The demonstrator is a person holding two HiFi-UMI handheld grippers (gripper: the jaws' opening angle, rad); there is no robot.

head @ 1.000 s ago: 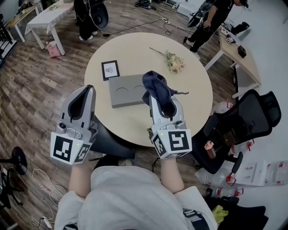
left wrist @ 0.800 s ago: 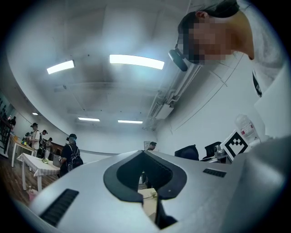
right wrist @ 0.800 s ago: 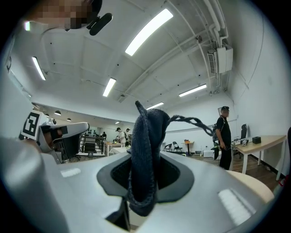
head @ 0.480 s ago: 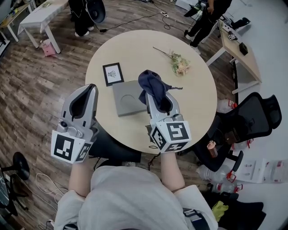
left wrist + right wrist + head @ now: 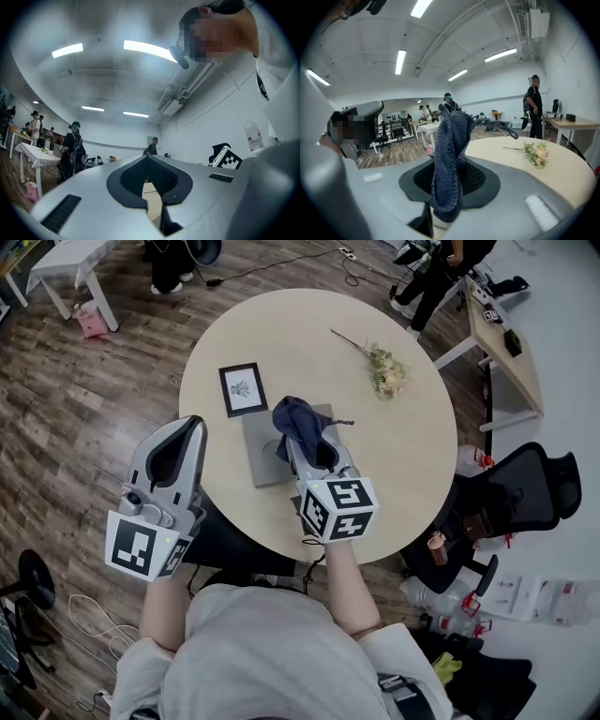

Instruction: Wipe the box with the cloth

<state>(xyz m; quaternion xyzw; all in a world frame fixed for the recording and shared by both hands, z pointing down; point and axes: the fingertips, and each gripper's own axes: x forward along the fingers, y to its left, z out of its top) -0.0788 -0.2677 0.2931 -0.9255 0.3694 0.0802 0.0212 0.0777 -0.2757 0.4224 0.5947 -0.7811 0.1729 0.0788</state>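
Note:
A flat grey box (image 5: 263, 457) with round hollows lies on the round beige table (image 5: 403, 442). My right gripper (image 5: 302, 435) reaches over the box's middle and is shut on a dark blue knitted cloth (image 5: 296, 415). The cloth (image 5: 451, 140) stands up bunched out of the jaws in the right gripper view. Those jaws have just been opening a little, with the cloth still between them. My left gripper (image 5: 190, 422) hovers at the table's near left edge, left of the box, its tips (image 5: 147, 156) together and nothing in them.
A small framed picture (image 5: 242, 388) lies just beyond the box. A sprig of flowers (image 5: 386, 371) lies at the table's far right. A black office chair (image 5: 514, 491) stands right of the table. People stand further back in the room, near other tables.
My right gripper has carried the cloth leftward and down, from the box's right edge to over its middle. The left gripper has stayed at the table's left edge.

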